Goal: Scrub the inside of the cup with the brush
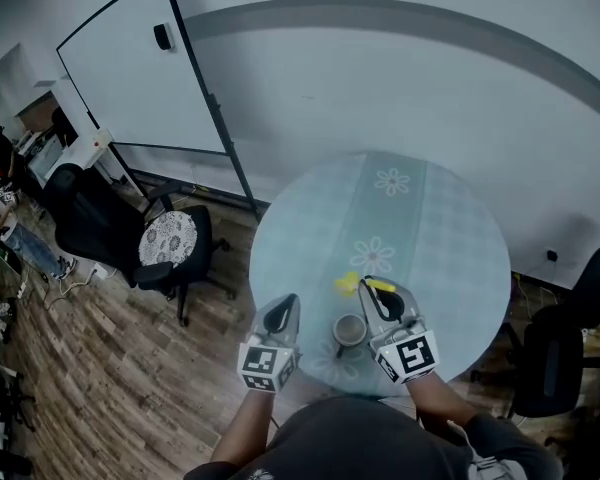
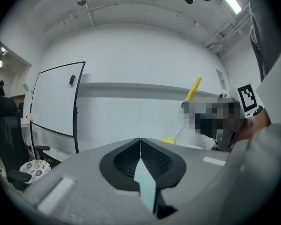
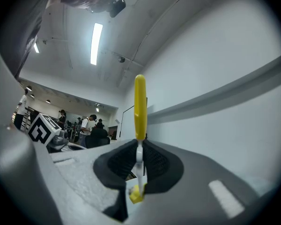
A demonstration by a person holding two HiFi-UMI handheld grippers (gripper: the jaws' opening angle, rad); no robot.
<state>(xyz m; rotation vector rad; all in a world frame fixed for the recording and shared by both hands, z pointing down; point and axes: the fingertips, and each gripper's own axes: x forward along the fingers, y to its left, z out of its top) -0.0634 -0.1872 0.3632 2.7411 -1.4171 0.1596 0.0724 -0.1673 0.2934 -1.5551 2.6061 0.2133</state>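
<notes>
A dark grey cup (image 1: pixel 349 330) stands upright near the front edge of the round table (image 1: pixel 450 248), between my two grippers. My right gripper (image 1: pixel 372 290) is just right of and above the cup, shut on the yellow brush (image 1: pixel 352 283). In the right gripper view, the brush's white stem runs between the shut jaws of the right gripper (image 3: pixel 140 150) and its yellow handle (image 3: pixel 140 104) sticks up beyond them. My left gripper (image 1: pixel 285 306) is left of the cup, shut and empty; its jaws (image 2: pixel 140 143) meet with nothing between. The brush (image 2: pixel 193 89) also shows there. Neither gripper view shows the cup.
The table wears a pale green cloth with flower prints (image 1: pixel 391 181). A black office chair with a floral cushion (image 1: pixel 168 238) stands on the wood floor to the left, a whiteboard (image 1: pixel 140 68) behind it. Another black chair (image 1: pixel 555 358) is at the right. People (image 3: pixel 91 123) stand far off.
</notes>
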